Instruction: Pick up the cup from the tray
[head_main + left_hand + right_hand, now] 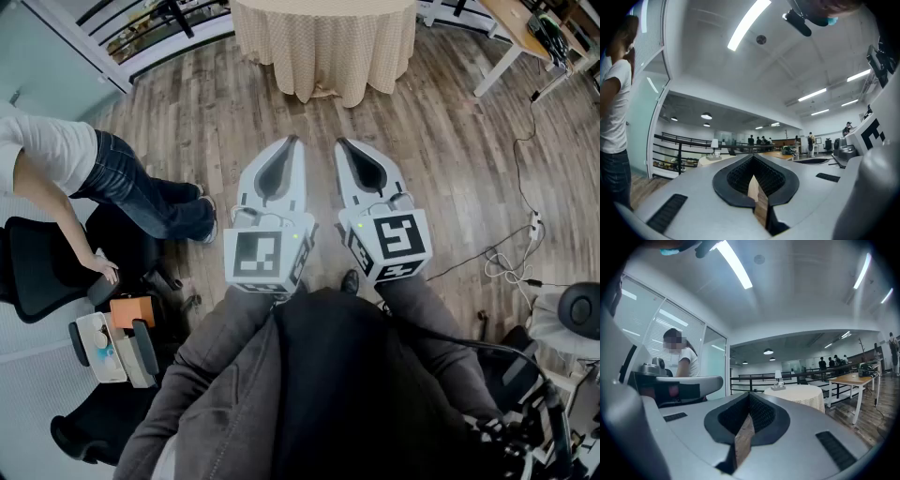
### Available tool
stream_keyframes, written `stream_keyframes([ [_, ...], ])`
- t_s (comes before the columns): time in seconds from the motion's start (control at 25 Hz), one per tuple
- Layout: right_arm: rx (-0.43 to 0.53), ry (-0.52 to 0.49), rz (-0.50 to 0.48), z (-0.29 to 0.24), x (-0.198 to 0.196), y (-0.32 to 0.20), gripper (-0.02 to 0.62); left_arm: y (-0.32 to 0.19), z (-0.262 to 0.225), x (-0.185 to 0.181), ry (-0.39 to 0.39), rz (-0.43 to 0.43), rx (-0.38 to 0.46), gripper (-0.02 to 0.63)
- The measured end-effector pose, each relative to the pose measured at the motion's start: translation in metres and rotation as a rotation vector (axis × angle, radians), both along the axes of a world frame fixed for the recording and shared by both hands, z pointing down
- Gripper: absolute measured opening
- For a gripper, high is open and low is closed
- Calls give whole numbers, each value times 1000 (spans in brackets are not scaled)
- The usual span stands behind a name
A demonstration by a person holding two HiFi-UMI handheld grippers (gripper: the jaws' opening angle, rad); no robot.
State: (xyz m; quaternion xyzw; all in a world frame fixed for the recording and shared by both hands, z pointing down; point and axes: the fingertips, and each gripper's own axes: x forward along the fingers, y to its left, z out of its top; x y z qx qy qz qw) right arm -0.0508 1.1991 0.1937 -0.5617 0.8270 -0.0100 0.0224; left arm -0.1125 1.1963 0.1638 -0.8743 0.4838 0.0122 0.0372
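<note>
Both grippers are held side by side close to my body, above the wooden floor, and point at a round table (pixel 323 42) draped in a beige cloth. My left gripper (pixel 293 142) is shut with nothing between its pads. My right gripper (pixel 343 144) is also shut and empty. In the right gripper view (pixel 750 398) the table stands some way ahead, and on it lies a small tray (pixel 778 388) with a white cup (pixel 781 383); both are tiny. The left gripper view (pixel 752 161) shows the same tray (pixel 713 158) far off. The head view cuts off the tabletop.
A person in a white shirt and jeans (pixel 141 187) bends over at the left beside black office chairs (pixel 37 272). Cables (pixel 511 262) trail over the floor at the right. A white desk (pixel 525 37) stands at the back right, a railing (pixel 159 23) at the back left.
</note>
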Motion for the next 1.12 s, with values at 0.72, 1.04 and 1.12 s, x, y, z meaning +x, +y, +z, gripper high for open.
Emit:
stream_keyframes([
  [0.72,-17,-32,-12,23,71,-7,5,-9,28,80,-32,22,-17,6],
  [1.04,-63,-64,-53,46,97,-12,5,-9,48,110,-74,4,-52,6],
  [1.12,-77,-73,-67,51,95,-19,5,-16,53,110,-80,-4,-65,6],
])
